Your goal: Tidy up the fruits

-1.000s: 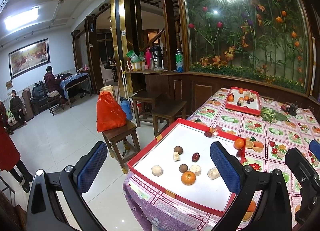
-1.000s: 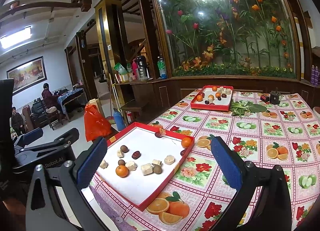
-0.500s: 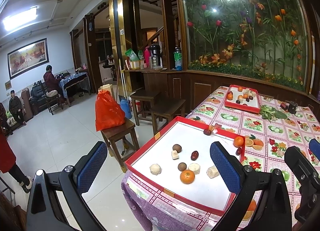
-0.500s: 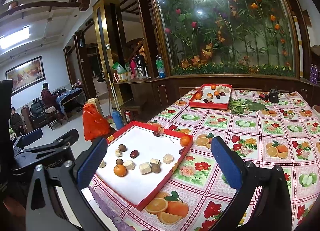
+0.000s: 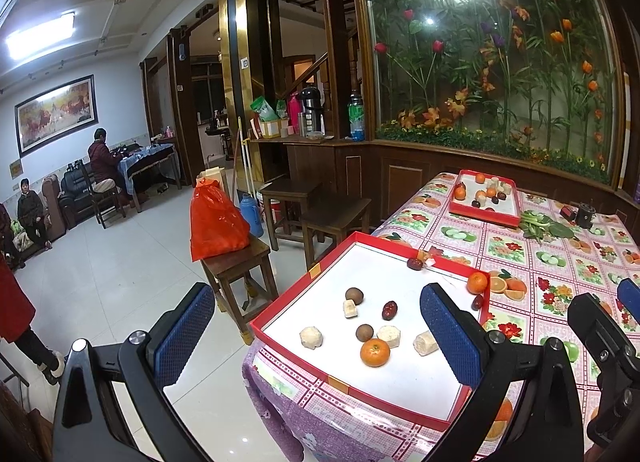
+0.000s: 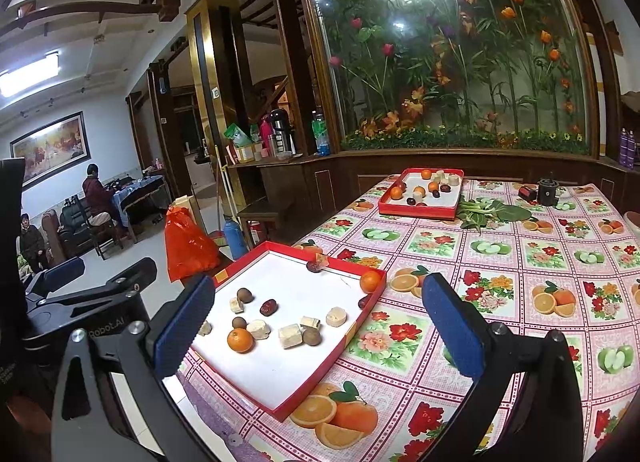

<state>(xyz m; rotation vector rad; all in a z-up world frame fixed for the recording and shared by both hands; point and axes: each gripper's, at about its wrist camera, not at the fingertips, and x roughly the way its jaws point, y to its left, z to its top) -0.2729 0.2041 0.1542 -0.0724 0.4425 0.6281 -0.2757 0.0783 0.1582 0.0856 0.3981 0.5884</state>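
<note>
Near red tray (image 6: 362, 320) holds oranges, brown fruits, pale chunks (scattered); left tool (image 5: 316, 332) and right tool (image 6: 316, 326) gape wide, empty

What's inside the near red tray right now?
In the near tray: an orange, another orange at the far corner, brown fruits, red dates and pale chunks. The left finger of the right tongs covers part of its left edge.

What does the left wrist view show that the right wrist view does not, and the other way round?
Only the left wrist view shows the wooden stool under the orange bag. Only the right wrist view shows the purple bottles at far right. Both show the near red tray with an orange, the far red tray and the leafy greens.
</note>
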